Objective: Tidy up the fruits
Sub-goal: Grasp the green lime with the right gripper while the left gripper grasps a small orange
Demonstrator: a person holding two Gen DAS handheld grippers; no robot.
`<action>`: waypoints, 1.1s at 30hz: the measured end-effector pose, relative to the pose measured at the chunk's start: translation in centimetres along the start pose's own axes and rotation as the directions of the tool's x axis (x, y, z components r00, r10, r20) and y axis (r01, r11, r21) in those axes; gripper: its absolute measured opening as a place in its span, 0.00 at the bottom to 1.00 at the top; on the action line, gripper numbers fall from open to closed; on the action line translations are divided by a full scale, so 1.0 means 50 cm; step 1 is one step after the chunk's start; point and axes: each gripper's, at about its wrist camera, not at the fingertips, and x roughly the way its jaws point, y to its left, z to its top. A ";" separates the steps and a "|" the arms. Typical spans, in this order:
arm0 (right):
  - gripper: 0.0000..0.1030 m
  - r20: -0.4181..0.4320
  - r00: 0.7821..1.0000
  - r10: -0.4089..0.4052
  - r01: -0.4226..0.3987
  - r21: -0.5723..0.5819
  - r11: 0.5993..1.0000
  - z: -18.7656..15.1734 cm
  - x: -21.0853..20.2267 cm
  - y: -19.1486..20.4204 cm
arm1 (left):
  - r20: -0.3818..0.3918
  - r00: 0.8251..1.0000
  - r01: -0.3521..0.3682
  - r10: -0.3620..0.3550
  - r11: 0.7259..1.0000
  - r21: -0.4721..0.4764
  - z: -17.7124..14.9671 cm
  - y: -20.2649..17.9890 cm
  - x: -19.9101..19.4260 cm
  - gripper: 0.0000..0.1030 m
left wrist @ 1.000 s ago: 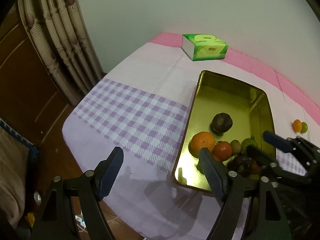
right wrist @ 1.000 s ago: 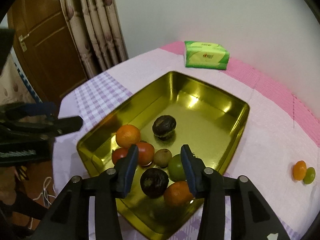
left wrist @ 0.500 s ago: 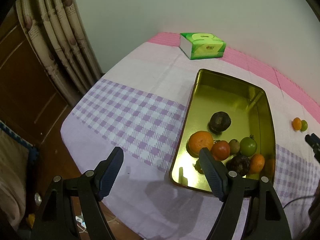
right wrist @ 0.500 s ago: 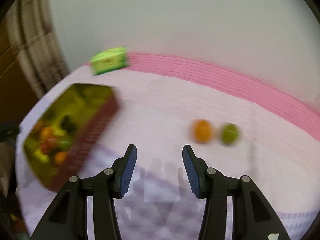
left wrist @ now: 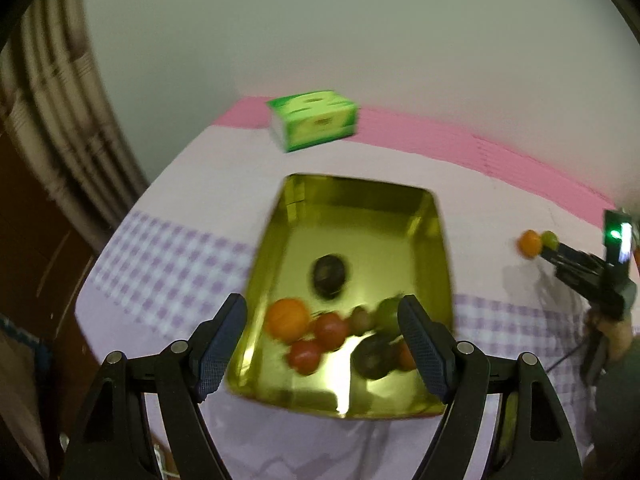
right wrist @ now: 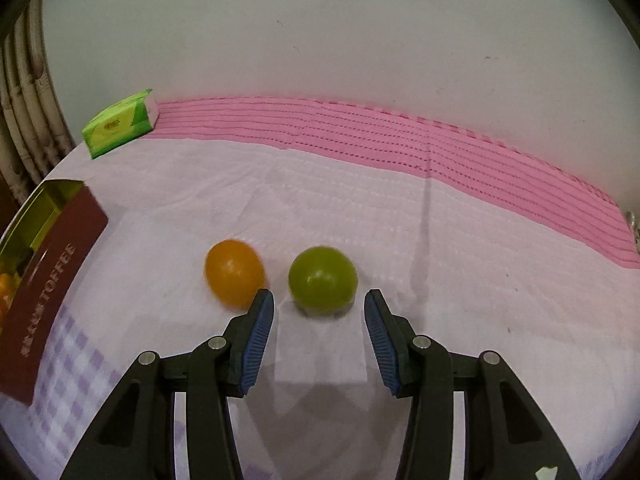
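A gold tin tray [left wrist: 434, 240] holds several fruits: an orange [left wrist: 287, 318], red ones [left wrist: 330, 330] and dark ones [left wrist: 329, 276]. My left gripper [left wrist: 322, 344] hovers open over its near end with nothing between the fingers. On the cloth to the right lie a loose orange fruit [right wrist: 234, 276] and a green fruit [right wrist: 322, 278], side by side. My right gripper [right wrist: 320, 320] is open just short of the green fruit, which sits ahead of the fingertips and untouched. In the left wrist view the right gripper [left wrist: 550, 256] points at the pair [left wrist: 530, 243].
A green tissue pack [right wrist: 120, 124] lies at the back left by the wall. The tray's dark red side, lettered TOFFEE [right wrist: 52, 272], stands to the left of the loose fruits. The pink and lilac tablecloth [right wrist: 440, 220] ends at the wall behind. Curtains [left wrist: 52, 120] hang left.
My right gripper swung from over the tray to the right and dropped close to the two loose fruits. The left gripper shifted so the tray now lies between its fingers, still open.
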 end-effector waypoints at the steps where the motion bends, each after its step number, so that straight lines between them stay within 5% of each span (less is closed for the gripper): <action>1: 0.43 -0.001 1.000 -0.002 0.002 0.000 1.000 0.003 0.008 -0.001 | -0.001 1.000 0.012 -0.012 1.000 0.020 0.009 -0.021 0.003 0.76; 5: 0.33 -0.003 1.000 0.020 -0.020 0.001 1.000 0.013 0.022 -0.001 | -0.014 0.998 0.069 -0.068 0.994 0.085 0.042 -0.116 0.030 0.76; 10: 0.32 0.001 1.000 0.017 -0.017 0.009 1.000 -0.011 0.003 -0.020 | -0.058 0.987 0.160 -0.153 0.974 0.160 0.068 -0.265 0.084 0.76; 17: 0.32 0.006 0.995 -0.099 0.098 0.101 0.990 -0.088 -0.068 -0.106 | -0.154 0.959 0.262 -0.238 0.951 0.166 0.084 -0.426 0.195 0.76; 25: 0.33 -0.011 0.992 -0.122 0.123 0.136 0.983 -0.117 -0.081 -0.137 | -0.219 0.944 0.281 -0.249 0.951 0.128 0.104 -0.509 0.274 0.73; 33: 0.34 -0.012 0.995 -0.099 0.100 0.131 0.986 -0.118 -0.079 -0.140 | -0.275 0.931 0.279 -0.240 0.954 0.110 0.112 -0.544 0.334 0.48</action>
